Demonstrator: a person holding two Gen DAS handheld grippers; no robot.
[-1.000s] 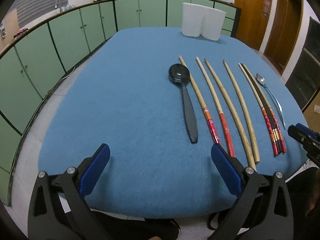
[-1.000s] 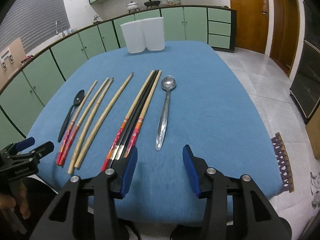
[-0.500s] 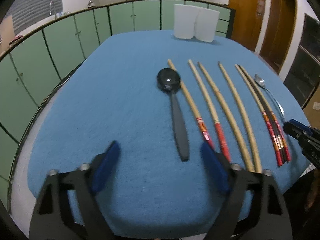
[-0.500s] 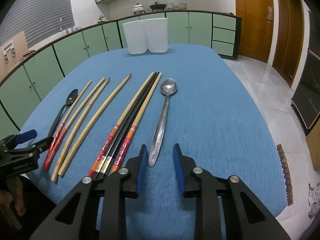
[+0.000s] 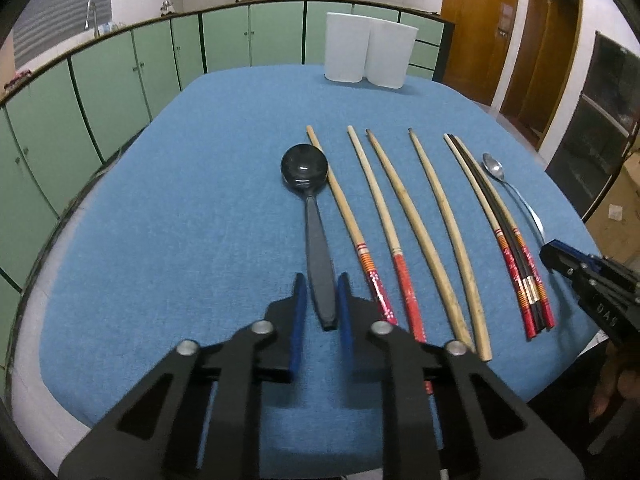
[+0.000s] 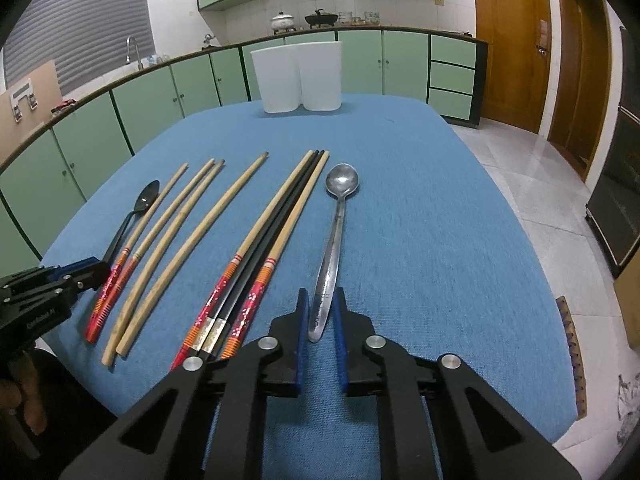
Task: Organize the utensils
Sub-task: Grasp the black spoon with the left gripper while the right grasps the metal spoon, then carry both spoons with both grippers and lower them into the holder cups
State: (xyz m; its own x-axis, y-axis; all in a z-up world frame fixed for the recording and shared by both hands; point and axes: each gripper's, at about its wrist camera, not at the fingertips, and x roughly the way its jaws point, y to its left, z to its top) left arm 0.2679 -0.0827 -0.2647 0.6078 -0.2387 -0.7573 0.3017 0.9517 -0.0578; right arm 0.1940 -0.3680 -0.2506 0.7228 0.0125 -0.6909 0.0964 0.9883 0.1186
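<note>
A black spoon [image 5: 312, 208] lies on the blue table [image 5: 180, 200], handle toward me. My left gripper [image 5: 321, 284] has its blue pads on either side of the handle end, closed around it. A silver spoon [image 6: 334, 236] lies at the right of the row. My right gripper [image 6: 320, 300] is closed around its handle end. Between the spoons lie several chopsticks [image 5: 432, 216], some plain wood, some with red ends [image 6: 240, 292]. Both spoons rest on the cloth.
Two white containers [image 6: 298, 76] stand together at the table's far edge, also in the left wrist view [image 5: 368, 52]. Green cabinets [image 5: 100, 80] curve around the left and back. A tiled floor [image 6: 532, 168] and wooden doors lie to the right.
Both grippers moved forward and narrowed from wide open. The left now closes on the black spoon's handle, the right on the silver spoon's handle.
</note>
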